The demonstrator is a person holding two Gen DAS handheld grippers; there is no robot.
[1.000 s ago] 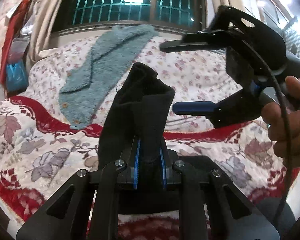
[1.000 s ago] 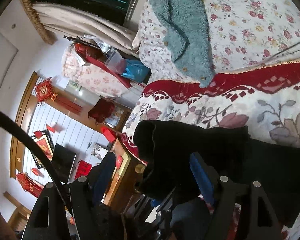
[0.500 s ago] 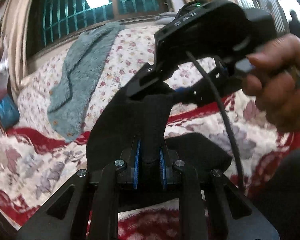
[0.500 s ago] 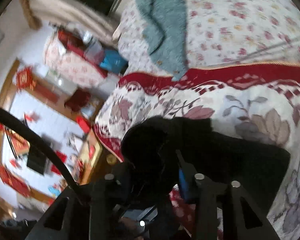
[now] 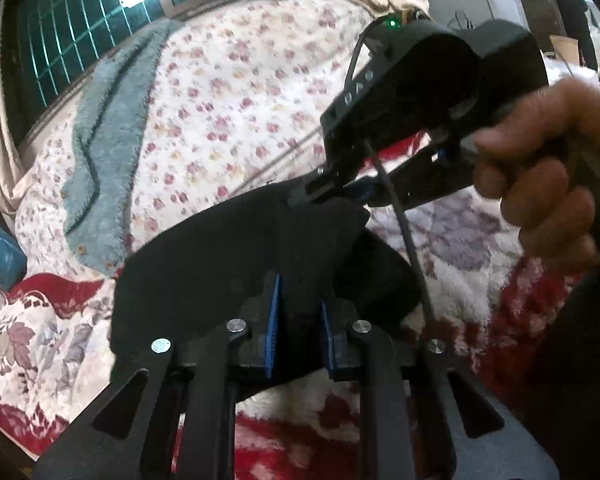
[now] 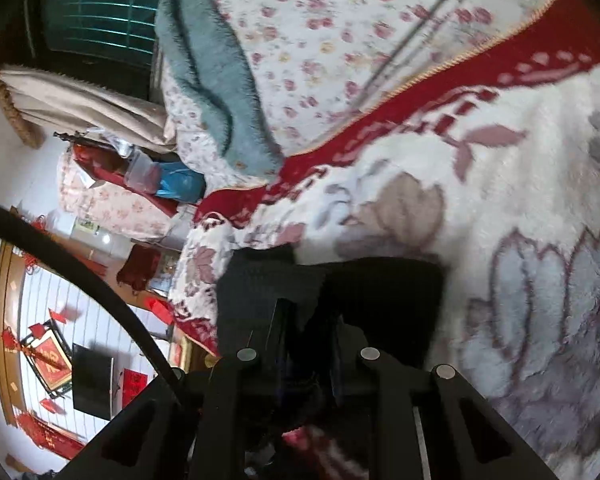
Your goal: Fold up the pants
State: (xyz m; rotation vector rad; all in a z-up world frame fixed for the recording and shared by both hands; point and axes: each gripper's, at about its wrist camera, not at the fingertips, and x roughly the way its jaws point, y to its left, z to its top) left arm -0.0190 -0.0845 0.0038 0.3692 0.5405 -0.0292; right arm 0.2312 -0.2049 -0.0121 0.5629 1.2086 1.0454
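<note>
The black pants (image 5: 228,264) lie bunched on the red and white flowered blanket (image 5: 452,248). My left gripper (image 5: 298,312) is shut on a fold of the pants near the blanket's front. My right gripper (image 5: 332,196) shows in the left wrist view, held by a hand; its fingers pinch the far edge of the same fold. In the right wrist view the right gripper (image 6: 308,320) is shut on the dark pants (image 6: 380,292), low over the blanket (image 6: 540,184).
A teal fuzzy garment (image 5: 104,148) lies on the small-flowered quilt (image 5: 236,92) behind the blanket, under a barred window (image 5: 80,28). The bed's left edge drops to a cluttered room with red decorations (image 6: 48,360).
My right gripper has come in from the right, closed on the raised pants fold. Both grippers have lowered the fold toward the blanket.
</note>
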